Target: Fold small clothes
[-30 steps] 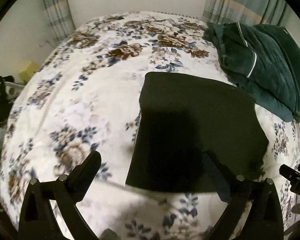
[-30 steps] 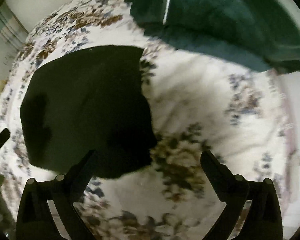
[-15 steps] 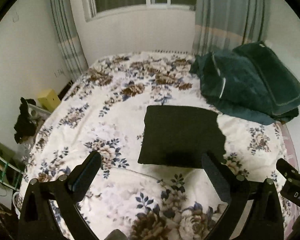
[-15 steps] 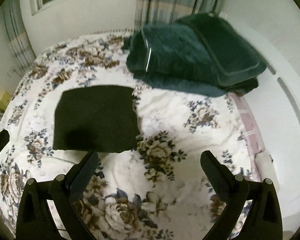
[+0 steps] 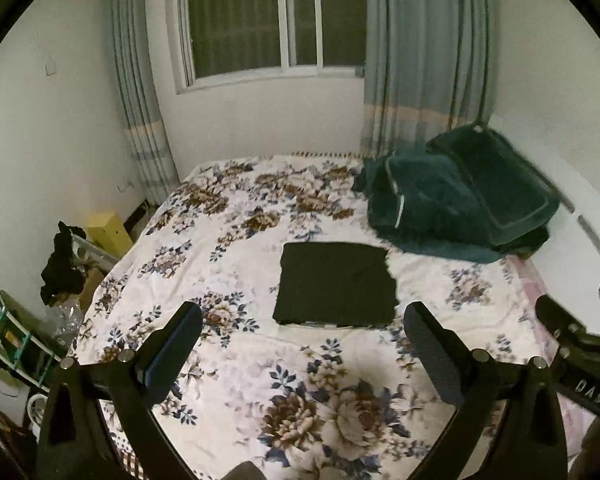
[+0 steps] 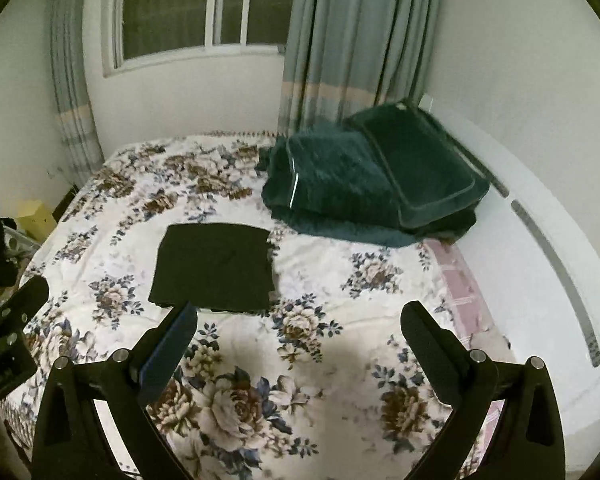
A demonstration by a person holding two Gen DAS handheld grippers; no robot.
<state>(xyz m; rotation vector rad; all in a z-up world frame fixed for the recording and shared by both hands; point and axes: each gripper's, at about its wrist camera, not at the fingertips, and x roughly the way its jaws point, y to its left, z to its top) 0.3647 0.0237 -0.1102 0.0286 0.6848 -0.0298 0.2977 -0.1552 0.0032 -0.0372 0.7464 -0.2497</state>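
1. The wide bed with a white quilt printed in brown and blue flowers (image 5: 260, 360) fills the lower two thirds of both views, running from the bottom edge up to the white wall under the window.
2. A window with a white frame and dark panes (image 5: 276, 16) sits at top centre of the left wrist view, flanked by grey-blue striped curtains (image 5: 416, 60).
3. A heap of dark green plush bedding with pale piping (image 5: 456, 196) lies at the right middle of the left wrist view, at the bed's far right corner; its near edge comes just beside the far right corner of the folded cloth.
4. The folded black cloth, a flat, roughly square piece of fabric (image 5: 336, 284), lies alone on the quilt at centre frame in the left wrist view and left of centre in the right wrist view (image 6: 216, 268).
5. The left gripper (image 5: 302, 332), low in its own view, has its two black fingers spread wide, holding nothing and touching nothing; the cloth lies beyond the tips, well apart.
6. The right gripper (image 6: 298, 330) is likewise spread wide and empty above the quilt; in the picture its left finger overlaps the cloth's near edge.
7. At the left edge of the left wrist view, beside the bed, stand a yellow box (image 5: 108, 228) and a crumpled black garment on a rack (image 5: 60, 268).
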